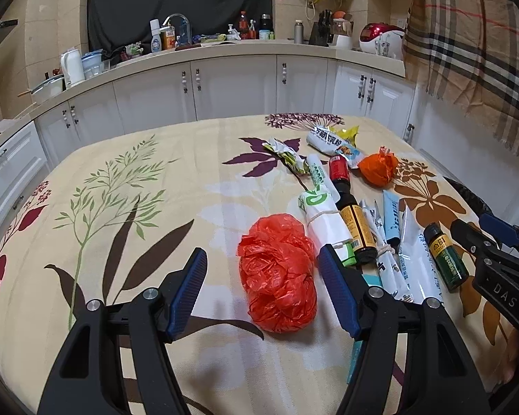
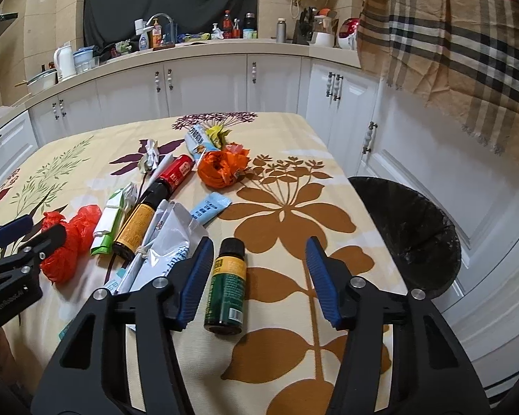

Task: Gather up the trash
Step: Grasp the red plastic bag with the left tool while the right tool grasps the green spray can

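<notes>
your left gripper [image 1: 263, 290] gapes around the crinkly red plastic bag [image 1: 278, 273], ribbed blue pads clear of it. your right gripper [image 2: 259, 276] stands open astride the small green glass bottle [image 2: 226, 287], gripping nothing.

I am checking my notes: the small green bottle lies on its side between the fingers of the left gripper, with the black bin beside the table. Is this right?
One thing is wrong: the small green bottle lies between the fingers of the right gripper, not the left, as the right wrist view shows. The black bin does stand beside the table.
</notes>
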### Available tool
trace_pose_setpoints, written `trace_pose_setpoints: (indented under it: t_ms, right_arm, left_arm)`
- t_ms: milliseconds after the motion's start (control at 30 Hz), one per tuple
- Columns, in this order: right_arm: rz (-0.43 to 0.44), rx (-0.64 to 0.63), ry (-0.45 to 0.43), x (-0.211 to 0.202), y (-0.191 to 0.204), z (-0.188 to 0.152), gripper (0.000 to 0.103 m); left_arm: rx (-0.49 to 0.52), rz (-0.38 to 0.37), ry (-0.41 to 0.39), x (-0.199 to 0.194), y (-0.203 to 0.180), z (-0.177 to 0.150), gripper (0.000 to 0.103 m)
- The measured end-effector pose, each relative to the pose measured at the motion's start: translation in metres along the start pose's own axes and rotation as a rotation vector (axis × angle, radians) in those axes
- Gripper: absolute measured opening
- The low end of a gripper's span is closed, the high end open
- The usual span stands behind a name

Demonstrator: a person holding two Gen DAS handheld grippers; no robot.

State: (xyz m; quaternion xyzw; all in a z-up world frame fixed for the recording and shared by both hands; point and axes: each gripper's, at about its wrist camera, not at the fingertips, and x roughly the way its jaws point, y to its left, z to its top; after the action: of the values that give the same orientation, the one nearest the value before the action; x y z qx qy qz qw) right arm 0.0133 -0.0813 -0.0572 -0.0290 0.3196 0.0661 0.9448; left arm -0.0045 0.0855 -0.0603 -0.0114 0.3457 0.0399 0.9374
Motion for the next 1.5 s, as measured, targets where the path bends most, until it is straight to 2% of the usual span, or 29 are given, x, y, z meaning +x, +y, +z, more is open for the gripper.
trace_pose_setpoints:
  t_ms: [100,267,333,400,467,567,767,1067,1267,1500]
  right_arm:
    - [0.020,-0.007,0.014,0.002,0.003,-0.001,0.047]
    - [0.038,-0.019,0.037,0.007,0.010,-0.006,0.045]
    - [0.040,-0.025,0.047,0.009,0.010,-0.007,0.039]
    - [0.045,-0.028,0.059,0.012,0.010,-0.009,0.037]
    - [0.050,-0.029,0.066,0.013,0.010,-0.010,0.035]
    - [0.067,-0.036,0.080,0.016,0.010,-0.013,0.023]
    - [0.076,-0.027,0.076,0.015,0.008,-0.014,0.023]
    - [0.061,-0.022,0.049,0.010,0.006,-0.014,0.023]
    - [0.043,-0.017,0.015,0.002,0.001,-0.007,0.023]
    - [-0.016,0.013,-0.045,-0.008,-0.024,0.010,0.023]
  left_arm:
    - [0.006,-0.001,0.016,0.003,-0.002,-0.001,0.066]
    - [0.013,-0.009,0.034,0.009,-0.003,-0.002,0.065]
    - [0.021,-0.017,0.042,0.012,-0.004,-0.004,0.054]
    - [0.024,-0.030,0.058,0.015,-0.004,-0.006,0.045]
    - [0.029,-0.034,0.057,0.016,-0.005,-0.007,0.044]
    - [0.032,-0.034,0.054,0.015,-0.006,-0.008,0.043]
    - [0.008,-0.042,0.052,0.014,-0.002,-0.008,0.041]
    - [-0.029,-0.011,0.034,0.007,0.009,-0.008,0.041]
    - [-0.031,0.002,-0.007,-0.003,0.010,0.000,0.040]
    - [-0.016,-0.037,-0.067,-0.011,-0.004,0.021,0.040]
